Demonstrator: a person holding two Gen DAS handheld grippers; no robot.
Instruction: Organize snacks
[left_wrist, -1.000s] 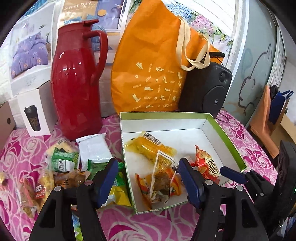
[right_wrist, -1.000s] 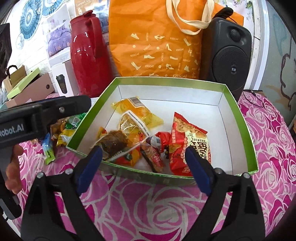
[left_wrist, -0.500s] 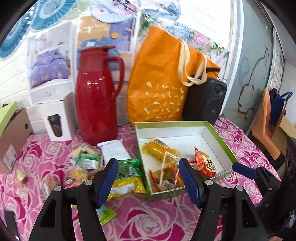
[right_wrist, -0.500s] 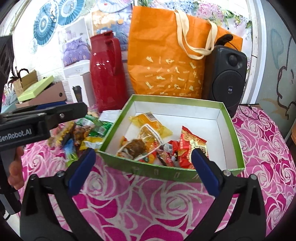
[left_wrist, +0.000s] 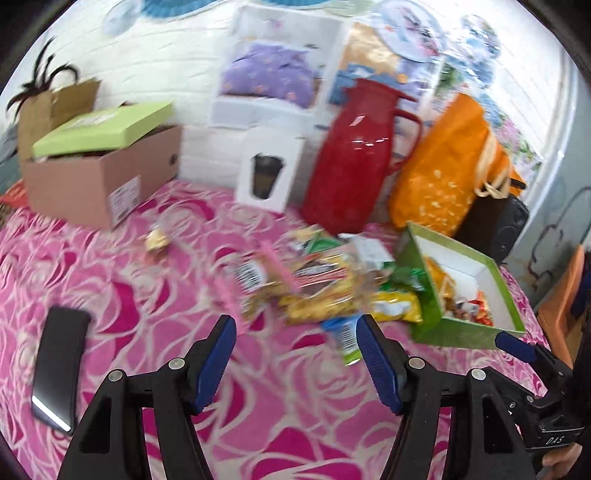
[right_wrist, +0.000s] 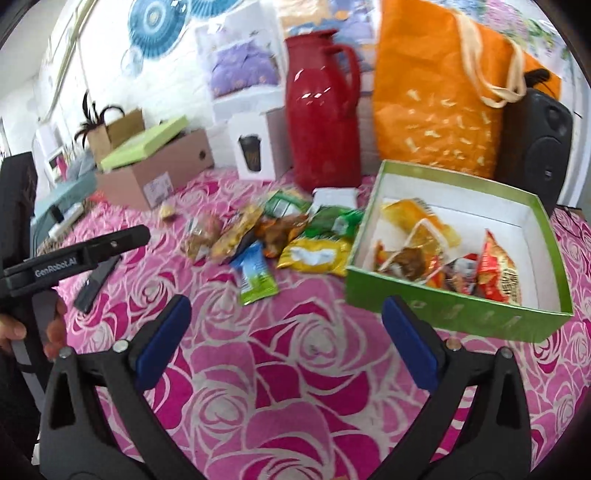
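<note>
A green box with a white inside holds several snack packets at the right; it also shows in the left wrist view. A heap of loose snack packets lies on the pink rose cloth left of the box, and it shows blurred in the left wrist view. A blue-green packet lies nearest. My left gripper is open and empty, above the cloth short of the heap. My right gripper is open and empty, short of the box's front wall.
A red jug, orange bag, black speaker and white cup carton stand at the back. A cardboard box with a green lid stands at back left. A black phone lies on the cloth at the left.
Both grippers have pulled back and up from the box. The left view has swung left, now facing the loose heap. Both stay open and empty.
</note>
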